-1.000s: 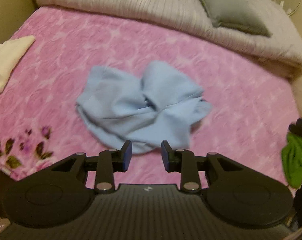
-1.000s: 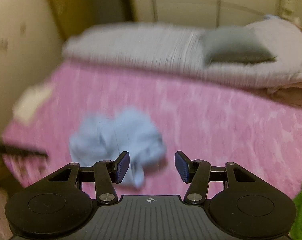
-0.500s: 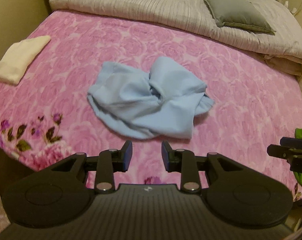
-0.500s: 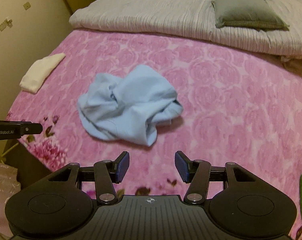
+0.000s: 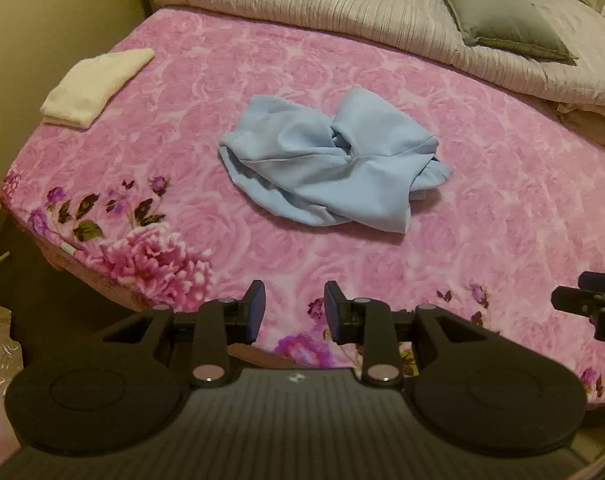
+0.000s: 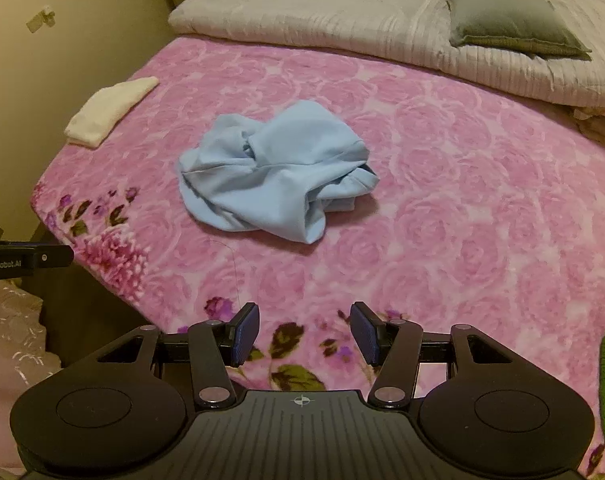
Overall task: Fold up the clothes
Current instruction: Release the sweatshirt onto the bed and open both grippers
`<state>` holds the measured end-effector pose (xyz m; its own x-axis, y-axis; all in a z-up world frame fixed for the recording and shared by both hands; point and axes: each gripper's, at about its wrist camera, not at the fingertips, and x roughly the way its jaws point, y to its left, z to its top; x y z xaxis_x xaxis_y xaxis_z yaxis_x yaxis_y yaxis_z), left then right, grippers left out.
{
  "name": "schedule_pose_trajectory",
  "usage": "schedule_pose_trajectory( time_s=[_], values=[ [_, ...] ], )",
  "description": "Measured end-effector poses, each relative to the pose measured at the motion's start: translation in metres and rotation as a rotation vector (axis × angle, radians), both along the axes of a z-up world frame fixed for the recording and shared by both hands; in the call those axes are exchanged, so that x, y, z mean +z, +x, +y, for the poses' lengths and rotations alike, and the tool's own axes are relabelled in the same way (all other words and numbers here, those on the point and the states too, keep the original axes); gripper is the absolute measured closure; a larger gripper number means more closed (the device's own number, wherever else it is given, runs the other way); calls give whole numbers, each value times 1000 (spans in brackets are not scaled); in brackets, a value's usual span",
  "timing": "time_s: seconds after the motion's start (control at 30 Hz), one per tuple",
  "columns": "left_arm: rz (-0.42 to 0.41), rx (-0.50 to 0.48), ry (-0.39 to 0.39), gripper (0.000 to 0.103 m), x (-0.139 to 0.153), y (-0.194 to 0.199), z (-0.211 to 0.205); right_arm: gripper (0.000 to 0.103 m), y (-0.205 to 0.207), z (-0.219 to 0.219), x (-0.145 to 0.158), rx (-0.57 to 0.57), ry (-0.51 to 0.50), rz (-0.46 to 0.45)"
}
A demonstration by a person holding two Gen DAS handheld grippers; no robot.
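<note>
We treat the light blue garment [image 5: 330, 160] as soft, light and limp: it will sag and drape when lifted and offers no stiff edge to push against. It lies crumpled in a heap on the pink floral blanket [image 5: 502, 208], roughly mid-bed, with layers twisted over one another near its centre. We judge that the best places to take hold are the outer hems, such as the loose lower edge nearest us or the corner protruding at the right side, not the knotted middle, which would lift the whole bundle at once. Each pinch should catch a single layer if we can tell the layers apart; from here we cannot tell which part is sleeve, hem or collar.

The left gripper [image 5: 294, 306] has its jaws parted by a moderate gap and holds nothing. The right gripper [image 6: 304, 334] has its jaws spread wider and is also empty. Both hover over the near edge of the bed, well apart from the garment, which lies ahead of both. A folded cream cloth [image 5: 96, 86] rests at the far left edge.
</note>
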<state>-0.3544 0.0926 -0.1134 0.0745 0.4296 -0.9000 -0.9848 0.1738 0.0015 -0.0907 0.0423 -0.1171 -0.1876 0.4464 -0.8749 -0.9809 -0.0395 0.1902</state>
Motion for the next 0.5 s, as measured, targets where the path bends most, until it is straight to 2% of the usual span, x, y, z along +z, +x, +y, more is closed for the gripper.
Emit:
schedule_pose_trajectory(
  time_s=[0.27, 0.5],
  values=[
    [-9, -11, 36, 76, 10, 2, 1, 49, -1, 0, 5, -5, 23, 0],
    [-32, -58, 31, 76, 1, -2, 28, 49, -7, 19, 3, -30, 16, -12]
  ],
)
